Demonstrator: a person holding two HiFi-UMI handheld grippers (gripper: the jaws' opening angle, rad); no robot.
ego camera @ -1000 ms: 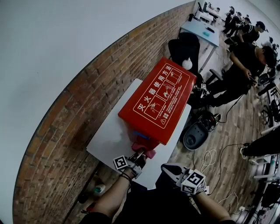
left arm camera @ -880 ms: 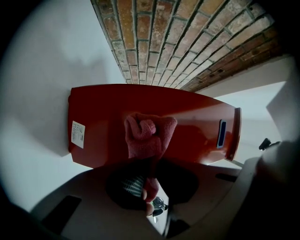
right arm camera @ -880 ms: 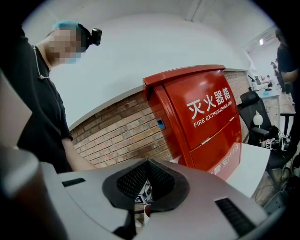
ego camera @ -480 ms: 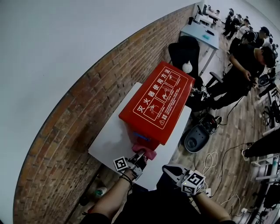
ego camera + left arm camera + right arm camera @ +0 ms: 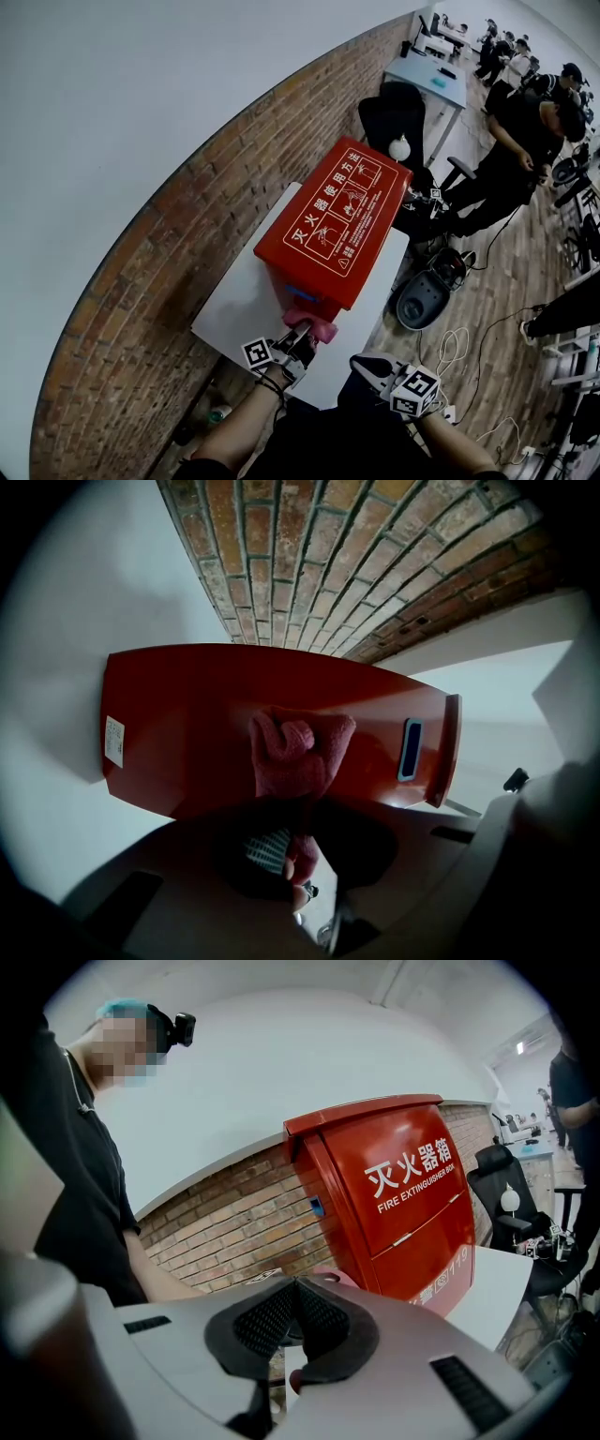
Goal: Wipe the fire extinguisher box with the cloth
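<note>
Fire extinguisher box (image 5: 337,225): smooth red painted sheet, looks like metal, soft gloss with glare on the lid. Cloth (image 5: 298,747): pink-red, fuzzy terry pile, matt. Counter (image 5: 239,305): white, smooth, matt. Wall (image 5: 178,253), frame left: rough matt brick, pale mortar. Floor (image 5: 511,272), frame right: wood planks, slight sheen. Right tongs (image 5: 295,1299): pale matt plastic shell, with dark, cross-hatched, rubbery pads (image 5: 264,1324).
</note>
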